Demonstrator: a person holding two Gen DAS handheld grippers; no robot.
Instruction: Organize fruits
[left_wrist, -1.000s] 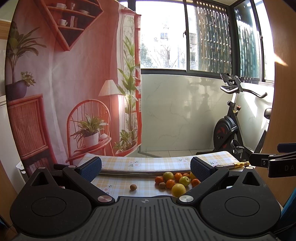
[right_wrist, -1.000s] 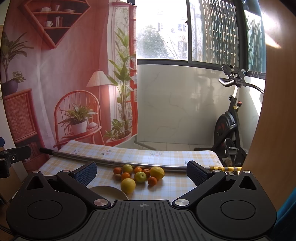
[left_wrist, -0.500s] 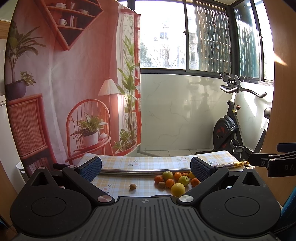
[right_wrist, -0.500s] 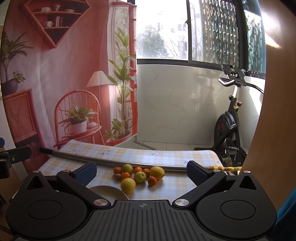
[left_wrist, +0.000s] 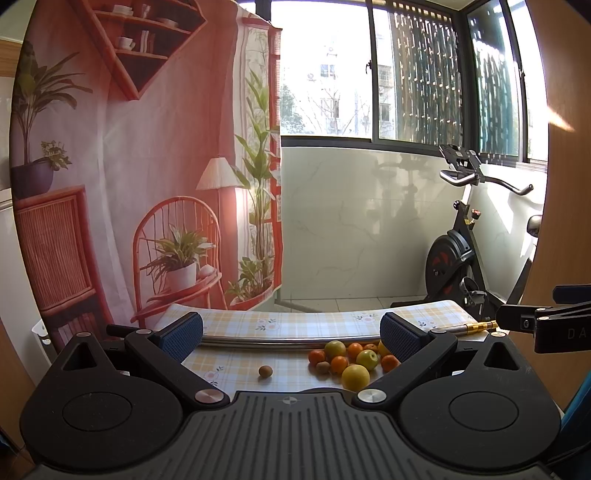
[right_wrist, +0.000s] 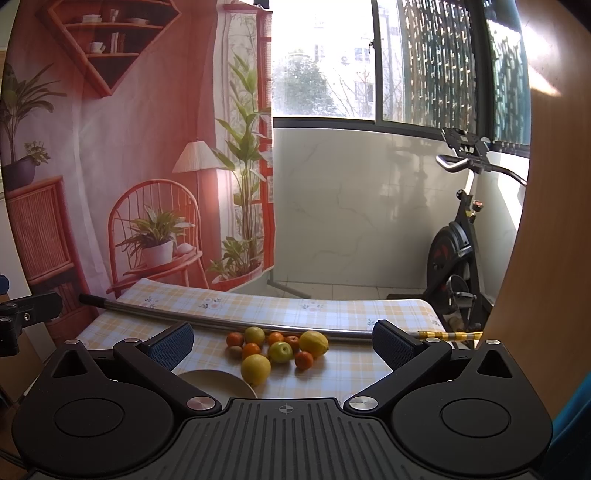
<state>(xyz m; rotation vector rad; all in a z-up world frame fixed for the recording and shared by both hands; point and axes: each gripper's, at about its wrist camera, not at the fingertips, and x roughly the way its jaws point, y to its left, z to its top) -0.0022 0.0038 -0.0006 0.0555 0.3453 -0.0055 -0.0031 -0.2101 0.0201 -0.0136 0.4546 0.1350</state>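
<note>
Behind our checked-cloth counter (left_wrist: 288, 325) hangs a printed backdrop (left_wrist: 147, 166), w/ an exercise bike (left_wrist: 461, 266) off to its right. We hold the left hand-held gripper (left_wrist: 291, 334) above the near edge, jaws spread wide, nothing between them. Our right hand-held gripper (right_wrist: 282, 341) sits likewise, wide apart & empty. Ahead of it lies the fruit pile (right_wrist: 277, 349): oranges, greenish apples, lemons, all touching. Just in front of the pile, near side, a pale plate (right_wrist: 218, 382). A lone brown kiwi (left_wrist: 265, 371) rests left of the pile, apart. Behind the pile runs a metal rod (right_wrist: 221, 323).
</note>
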